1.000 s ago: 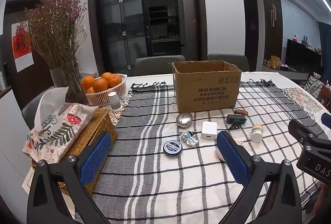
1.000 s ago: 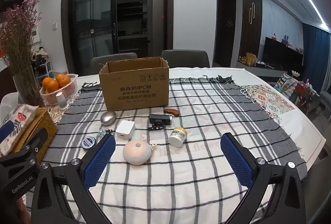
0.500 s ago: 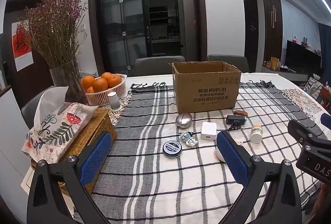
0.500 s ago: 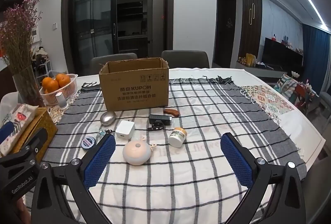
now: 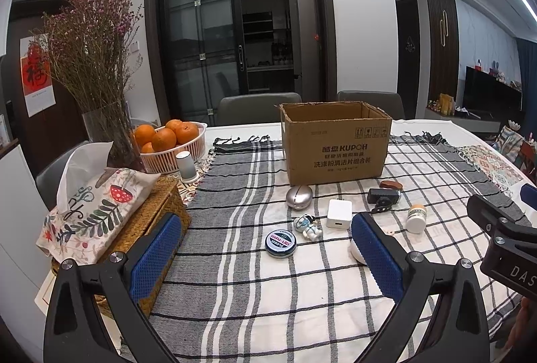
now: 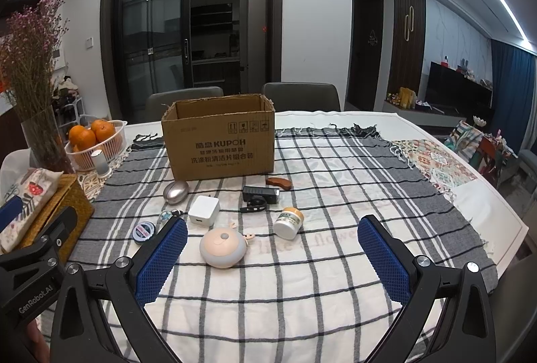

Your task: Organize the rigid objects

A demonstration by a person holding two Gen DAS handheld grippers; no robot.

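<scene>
1. Both tools hang above the near edge of the desk with nothing between their blue pads: the left tool [image 5: 265, 257] is spread wide, and the right tool [image 6: 272, 255] is spread just as wide, which I judge to be a ready pose ahead of a first pick

2. Far left, off the task, a tissue box [image 5: 100, 212] sits on a woven basket [image 5: 157, 212], with a vase of dried flowers [image 5: 100, 67] and a white fruit basket [image 5: 174, 158] holding oranges [image 5: 164, 138] behind it

3. On the checked cloth [image 6: 335, 182] the small rigid things lie loose in a cluster before the box, none touching a tool; from the left: a round blue tin [image 5: 280, 244], a little astronaut figure [image 5: 307, 227], a silver egg-shaped thing [image 5: 299, 196] and a white charger [image 5: 339, 213]

4. Further right lie a pale pink round gadget [image 6: 223, 247], nearest the right tool, a black device [image 6: 260, 195] with a strap, a small white jar [image 6: 288, 222] on its side and a brown wooden piece [image 6: 279, 183]

5. Behind them the cardboard box [image 6: 218, 141] stands open-topped; its inside walls show, its floor is hidden, so I cannot tell whether anything is in it

6. That open box is probably the destination, placed within easy reach of the cluster
</scene>
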